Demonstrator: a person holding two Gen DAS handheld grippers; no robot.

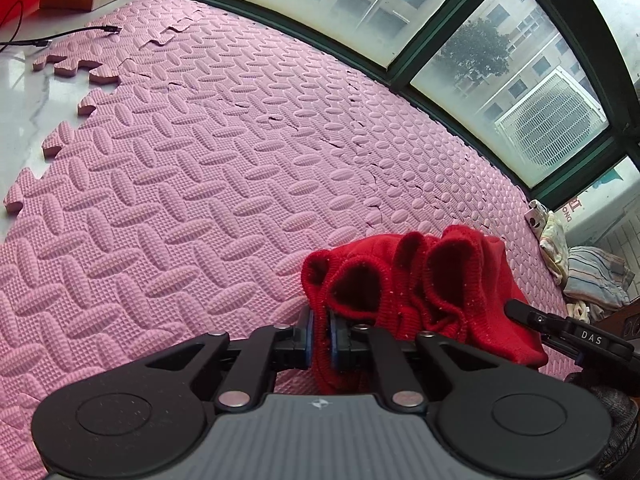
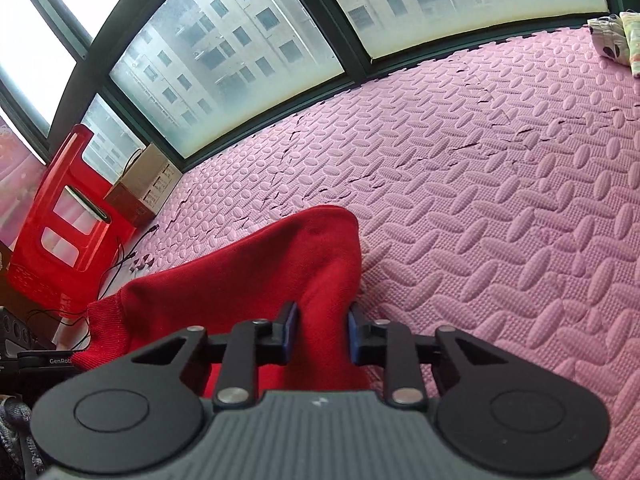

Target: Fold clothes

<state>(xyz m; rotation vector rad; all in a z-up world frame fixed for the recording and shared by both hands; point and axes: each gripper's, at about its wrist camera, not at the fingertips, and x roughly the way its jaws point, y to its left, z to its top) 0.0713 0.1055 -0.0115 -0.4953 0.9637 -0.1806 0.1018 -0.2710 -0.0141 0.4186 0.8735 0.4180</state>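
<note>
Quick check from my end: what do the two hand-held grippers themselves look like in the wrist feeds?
Both look alike. The left hand-held gripper and right hand-held gripper have matte black linkage arms with silver rivets, round black discs at each side, and a ribbed grey body bearing a small white emblem. The finger pads are blue. In the left view, the other gripper's black side shows white "DAS" lettering.

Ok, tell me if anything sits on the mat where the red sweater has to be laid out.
Nothing visible does. Both the left gripper and right gripper grip the red sweater, and the pink mat ahead is bare; other clothes lie at its edge.
</note>
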